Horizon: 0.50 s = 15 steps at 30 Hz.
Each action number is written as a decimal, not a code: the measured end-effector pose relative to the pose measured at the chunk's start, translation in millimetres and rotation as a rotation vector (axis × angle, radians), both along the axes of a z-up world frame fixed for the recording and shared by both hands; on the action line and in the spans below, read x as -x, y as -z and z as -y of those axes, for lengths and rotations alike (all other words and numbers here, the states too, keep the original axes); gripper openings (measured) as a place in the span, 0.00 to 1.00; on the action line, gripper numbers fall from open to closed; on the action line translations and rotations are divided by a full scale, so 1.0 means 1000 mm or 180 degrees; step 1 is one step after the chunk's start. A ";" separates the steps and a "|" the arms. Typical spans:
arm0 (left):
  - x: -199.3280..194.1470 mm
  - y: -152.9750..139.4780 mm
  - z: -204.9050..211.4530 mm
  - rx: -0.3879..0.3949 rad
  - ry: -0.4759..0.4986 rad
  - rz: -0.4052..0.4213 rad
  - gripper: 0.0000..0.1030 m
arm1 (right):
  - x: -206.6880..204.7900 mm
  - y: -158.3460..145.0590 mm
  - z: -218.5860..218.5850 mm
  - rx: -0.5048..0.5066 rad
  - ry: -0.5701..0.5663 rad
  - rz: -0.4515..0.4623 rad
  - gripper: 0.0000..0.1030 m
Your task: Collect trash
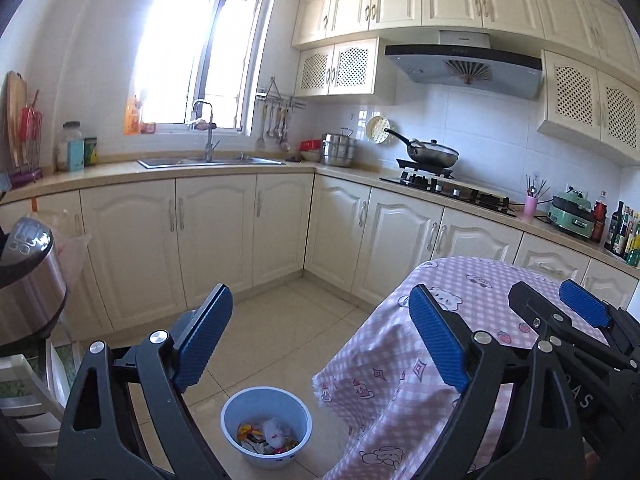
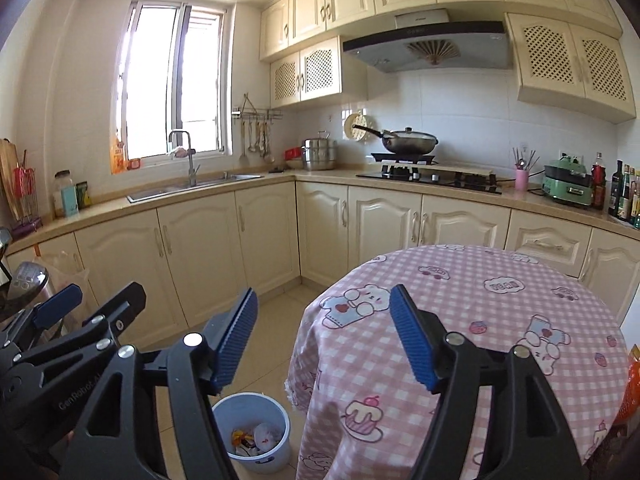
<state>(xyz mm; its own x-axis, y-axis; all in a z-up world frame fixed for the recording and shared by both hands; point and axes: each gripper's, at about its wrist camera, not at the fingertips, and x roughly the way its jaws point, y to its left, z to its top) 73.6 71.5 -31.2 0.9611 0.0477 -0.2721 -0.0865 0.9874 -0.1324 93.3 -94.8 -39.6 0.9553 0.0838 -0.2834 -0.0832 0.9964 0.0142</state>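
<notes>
A pale blue bin stands on the tiled floor beside the round table, which wears a pink checked cloth. Crumpled wrappers and paper lie inside the bin. My left gripper is held high above the bin, open, with nothing between its blue pads. My right gripper is open too and holds nothing, at the table's near left edge. Each gripper shows in the other's view: the right one over the tablecloth, the left one at the left. An orange packet peeks in at the table's right edge.
Cream cabinets run along the back wall in an L, with a sink under the window and a wok on the stove. A steel cooker stands close at the left. Bottles and a green appliance crowd the right counter.
</notes>
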 end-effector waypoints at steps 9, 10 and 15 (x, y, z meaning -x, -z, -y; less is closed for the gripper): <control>0.029 -0.019 0.013 -0.0007 0.0070 0.0110 0.90 | 0.038 -0.019 0.015 -0.0044 0.0068 0.0140 0.68; 0.034 -0.020 0.013 -0.0011 0.0077 0.0112 0.90 | 0.040 -0.020 0.015 -0.0039 0.0076 0.0149 0.68; 0.043 -0.027 0.018 -0.0030 0.0093 0.0154 0.93 | 0.053 -0.026 0.021 -0.0037 0.0106 0.0198 0.69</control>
